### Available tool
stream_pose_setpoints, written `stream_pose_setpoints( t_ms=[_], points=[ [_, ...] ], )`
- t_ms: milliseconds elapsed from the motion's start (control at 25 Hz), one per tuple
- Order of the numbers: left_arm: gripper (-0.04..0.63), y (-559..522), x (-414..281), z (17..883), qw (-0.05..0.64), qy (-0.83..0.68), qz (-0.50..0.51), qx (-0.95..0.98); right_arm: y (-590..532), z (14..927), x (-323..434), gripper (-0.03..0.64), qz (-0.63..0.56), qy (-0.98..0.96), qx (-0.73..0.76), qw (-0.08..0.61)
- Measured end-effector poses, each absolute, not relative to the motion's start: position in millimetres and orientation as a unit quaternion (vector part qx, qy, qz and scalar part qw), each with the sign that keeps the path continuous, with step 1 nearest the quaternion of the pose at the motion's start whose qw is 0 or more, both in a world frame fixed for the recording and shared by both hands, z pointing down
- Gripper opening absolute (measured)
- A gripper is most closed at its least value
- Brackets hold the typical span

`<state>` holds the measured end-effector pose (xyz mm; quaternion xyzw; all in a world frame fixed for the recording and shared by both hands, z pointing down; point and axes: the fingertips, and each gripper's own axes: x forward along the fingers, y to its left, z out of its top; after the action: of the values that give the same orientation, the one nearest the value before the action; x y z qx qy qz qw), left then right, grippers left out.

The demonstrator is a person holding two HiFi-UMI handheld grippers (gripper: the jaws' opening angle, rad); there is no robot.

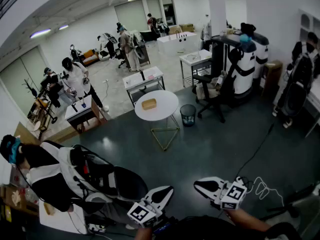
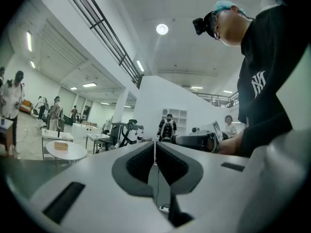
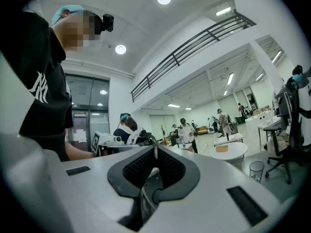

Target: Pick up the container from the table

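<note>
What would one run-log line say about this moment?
phase: before approach | left claw: shut, empty | right claw: shut, empty | container: on round table, untouched, far ahead

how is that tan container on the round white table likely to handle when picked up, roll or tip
The container looks boxy and flat-sided, so it probably won't roll. It sits low and wide, so tipping seems unlikely. The table stands on a thin wire base, so a hard push might wobble it.
</note>
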<state>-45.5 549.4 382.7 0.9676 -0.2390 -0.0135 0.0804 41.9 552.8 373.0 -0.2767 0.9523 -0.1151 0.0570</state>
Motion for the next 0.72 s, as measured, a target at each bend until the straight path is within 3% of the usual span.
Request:
stream_pose_setpoints(
  t_ms=[720],
  points=[
    [0.003,571,-16,379,0.111,-0.242,-0.032,0.963,575,391,81,0.048,-0.128,0.945,-0.293,0.068]
  ],
)
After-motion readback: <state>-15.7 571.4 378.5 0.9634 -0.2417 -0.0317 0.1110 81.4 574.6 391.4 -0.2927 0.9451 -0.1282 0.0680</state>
